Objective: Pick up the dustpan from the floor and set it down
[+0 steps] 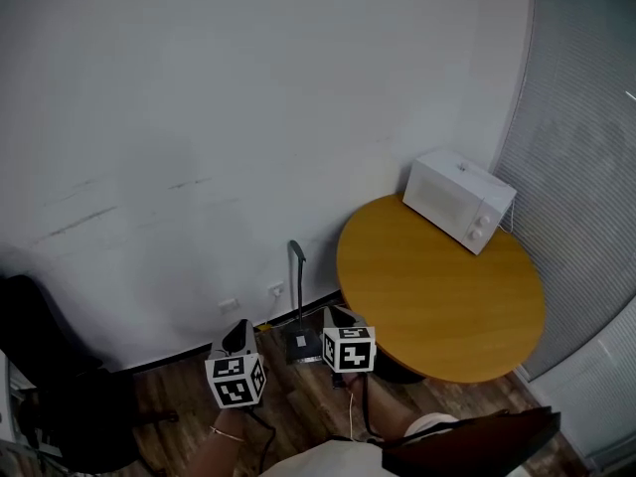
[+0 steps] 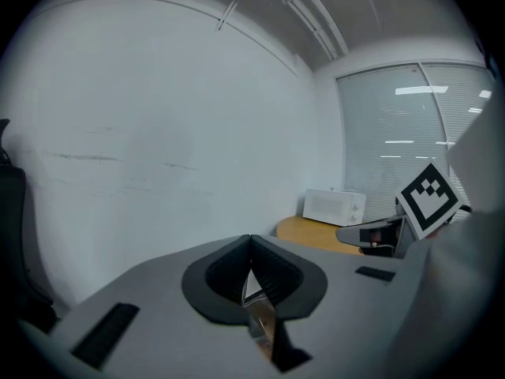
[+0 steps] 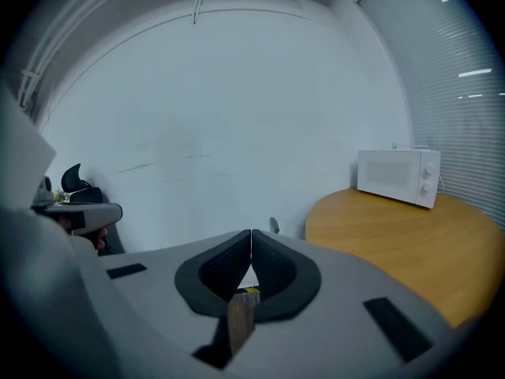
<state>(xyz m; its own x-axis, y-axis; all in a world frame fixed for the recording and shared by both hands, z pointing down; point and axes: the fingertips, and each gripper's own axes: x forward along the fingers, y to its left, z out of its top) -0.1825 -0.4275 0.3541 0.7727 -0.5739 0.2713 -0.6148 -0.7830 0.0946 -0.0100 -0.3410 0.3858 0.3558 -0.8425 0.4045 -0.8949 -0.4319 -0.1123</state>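
Wall (image 1: 248, 117) behind, table (image 1: 442, 296) beside dustpan (image 1: 301, 343)

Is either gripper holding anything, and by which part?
Nothing is held. The left gripper and right gripper are both shut and empty; the dustpan stands apart, untouched.

Right tongs (image 3: 251, 237) tip to tip — microwave (image 3: 397, 178) on round table (image 3: 410, 239) beyond.

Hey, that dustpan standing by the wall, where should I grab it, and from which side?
Grip the dustpan by its tall handle, probably near the upper end. The handle stands upright and thin, so jaws can close across it. Come from the room side: the wall is right behind it and the round table stands close beside it.
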